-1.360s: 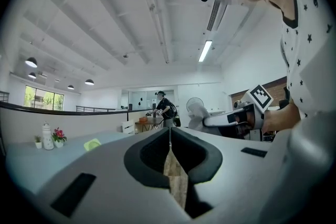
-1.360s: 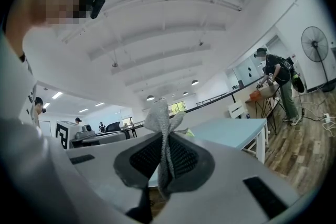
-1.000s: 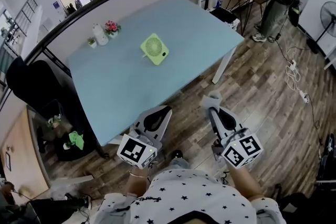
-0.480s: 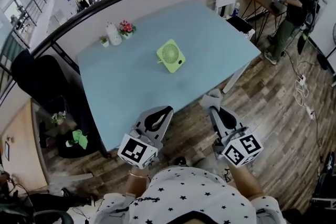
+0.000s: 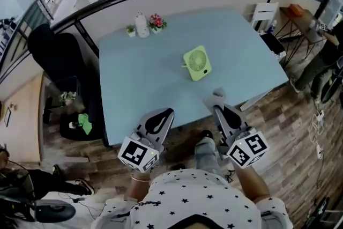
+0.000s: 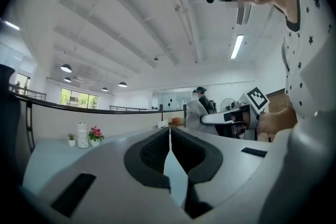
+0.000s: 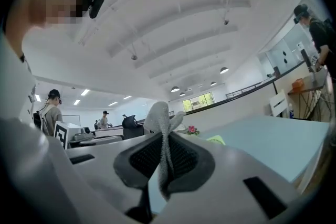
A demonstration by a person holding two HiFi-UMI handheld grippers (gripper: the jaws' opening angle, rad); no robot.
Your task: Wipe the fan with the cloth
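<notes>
— Two grippers to check. Surroundings first?

— Pale blue table (image 5: 134,88) on a wood-plank floor (image 5: 289,131). Along the far edge, grouped close: white bottle (image 5: 142,24), pink flowers (image 5: 157,22), small green plant (image 5: 131,30). Black chair (image 5: 56,53) off the table's left side, white chair (image 5: 263,12) off the far right corner. Second person (image 5: 327,61) standing at the right margin, well apart from the table.

— In the way?

— Only a stretch of tabletop between the gripper tips and the fan (image 5: 197,64). Both sets of tips over the near table edge in the head view.

— Fan condition and location?

— Lime green, square body, round grille turned toward the head camera. Near mid-table, toward the right, well apart from the bottle group, ahead of the right gripper (image 5: 217,103).

— Tool state?

— Right gripper: jaws clamped on the cloth (image 7: 161,134), grey and knit-textured, with a tuft protruding past the tips. Left gripper (image 6: 169,136): jaws pressed together with only a thin seam showing, tips pointing toward the table.
</notes>
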